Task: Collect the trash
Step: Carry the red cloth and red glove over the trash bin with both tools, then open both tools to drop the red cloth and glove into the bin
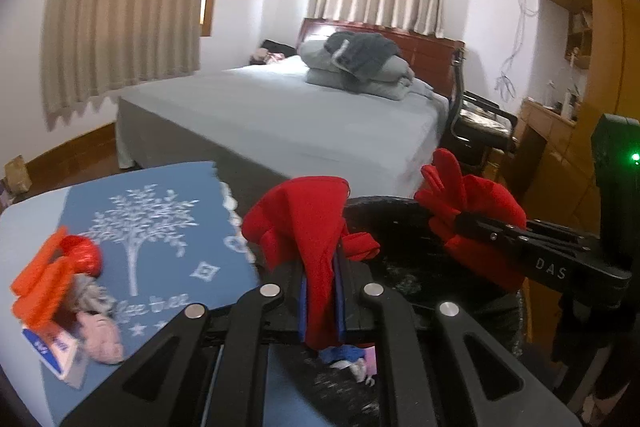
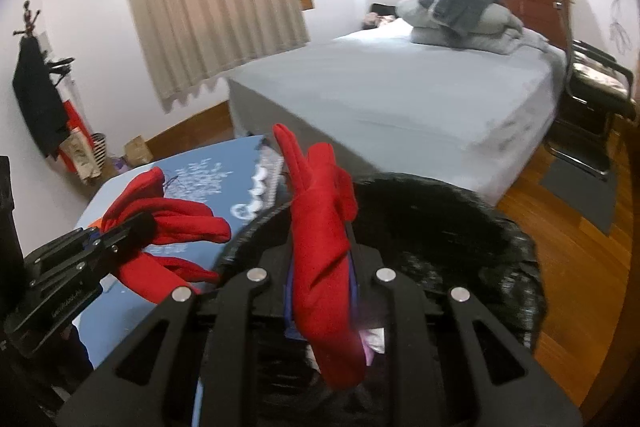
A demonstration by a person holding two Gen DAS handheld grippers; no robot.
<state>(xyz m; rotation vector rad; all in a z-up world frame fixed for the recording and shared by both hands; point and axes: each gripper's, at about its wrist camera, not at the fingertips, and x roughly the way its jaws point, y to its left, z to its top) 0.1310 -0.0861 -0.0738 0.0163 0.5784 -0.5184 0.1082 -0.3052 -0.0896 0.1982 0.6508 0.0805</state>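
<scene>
red glove [image 1: 316,227] pinched in left gripper [image 1: 322,291], another red glove [image 2: 320,227] in right gripper [image 2: 320,291], black-lined bin [image 2: 460,227] just beyond, bed [image 2: 400,87] farther ahead

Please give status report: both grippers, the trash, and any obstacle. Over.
Left gripper shut on red bag handle. Right gripper shut on other handle. Trash on blue cloth, not collected. Black bin under bag; no obstacle seen.
</scene>
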